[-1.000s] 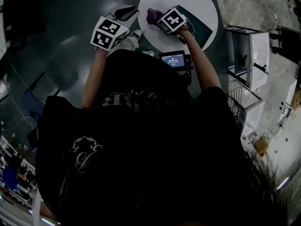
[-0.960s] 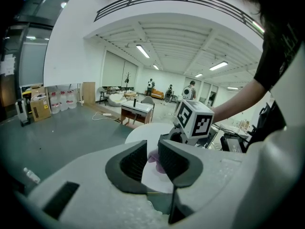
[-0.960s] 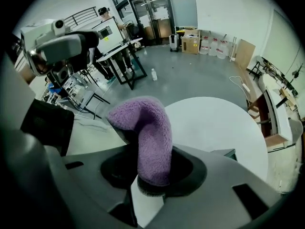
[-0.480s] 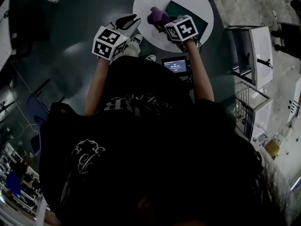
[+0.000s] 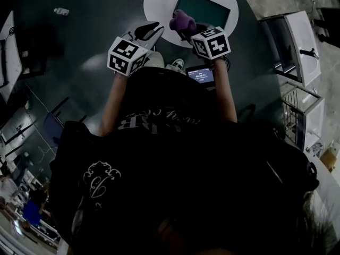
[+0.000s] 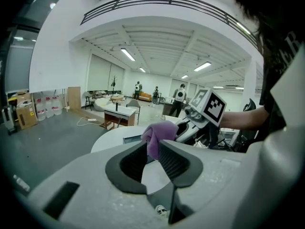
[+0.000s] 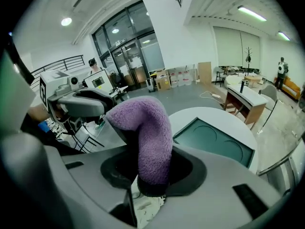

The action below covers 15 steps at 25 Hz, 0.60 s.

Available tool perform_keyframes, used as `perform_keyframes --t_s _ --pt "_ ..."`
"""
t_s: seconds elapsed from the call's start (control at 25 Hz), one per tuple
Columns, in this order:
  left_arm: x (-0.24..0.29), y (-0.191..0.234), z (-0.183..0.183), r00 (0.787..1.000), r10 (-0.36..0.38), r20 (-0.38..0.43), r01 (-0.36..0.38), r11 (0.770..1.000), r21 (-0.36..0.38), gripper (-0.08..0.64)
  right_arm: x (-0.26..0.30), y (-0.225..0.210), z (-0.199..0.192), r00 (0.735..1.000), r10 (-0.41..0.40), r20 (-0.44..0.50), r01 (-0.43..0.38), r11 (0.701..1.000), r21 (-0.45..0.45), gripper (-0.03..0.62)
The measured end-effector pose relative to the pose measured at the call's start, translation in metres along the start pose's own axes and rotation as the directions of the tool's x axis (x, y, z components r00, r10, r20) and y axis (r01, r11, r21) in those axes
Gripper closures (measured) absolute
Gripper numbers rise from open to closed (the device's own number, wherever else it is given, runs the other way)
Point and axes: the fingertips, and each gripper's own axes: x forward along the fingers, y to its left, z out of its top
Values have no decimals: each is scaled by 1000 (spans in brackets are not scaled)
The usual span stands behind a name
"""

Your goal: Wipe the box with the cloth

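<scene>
**Cloth** (image 7: 150, 137): purple, fleecy, bunched into one thick roll. It is clamped low down between the jaws of the right gripper (image 7: 150, 175), which are closed on it. From the jaws it rises along the line of the gripper. Its top bends over toward the left gripper (image 7: 81, 104), so its long axis runs upward and then hooks sideways. In the head view the cloth (image 5: 182, 20) lies over the near left corner of the box (image 5: 204, 12). Whether it touches the box cannot be told.

**Box**: dark green, flat and rectangular, lying on a round white table (image 5: 154, 4). The right gripper view shows two shallow round hollows in the top of the box (image 7: 214, 142). In the head view its long axis runs left to right, dipping slightly to the right.

**Left gripper** (image 6: 152, 148): jaws apart with nothing between them. The cloth (image 6: 159, 132) shows through the gap, farther off. In the head view the left gripper (image 5: 151, 29) is at the table's near left edge, beside the right gripper (image 5: 187, 32).

**Hidden or unclear**
- The cloth's lower end is hidden inside the jaws.
- The box's near edge is cut off by the right gripper's body in that gripper's own view.
- The box's near left corner is covered in the head view.
- The person's black top (image 5: 175, 169) fills most of the head view.
- A small lit screen (image 5: 201, 75) shows below the right gripper. Its text is too small to read.
</scene>
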Motion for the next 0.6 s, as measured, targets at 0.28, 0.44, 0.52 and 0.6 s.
perform_keyframes --t_s 0.28,0.44,0.52,0.6 --pt "1 -15 13 999 -45 -11 45 998 45 476 -14 6 -4 998 -24 58 21 998 60 477" --pt "-6 -21 13 995 -94 -21 96 992 87 476 -26 4 -2 992 -85 97 74 991 116 477" --pt "-18 -20 9 993 -118 -24 120 988 96 476 -30 13 0 986 -118 114 101 984 144 477" --pt "-37 -13 4 990 -140 -25 141 984 104 476 -28 32 7 981 -142 129 121 980 161 477"
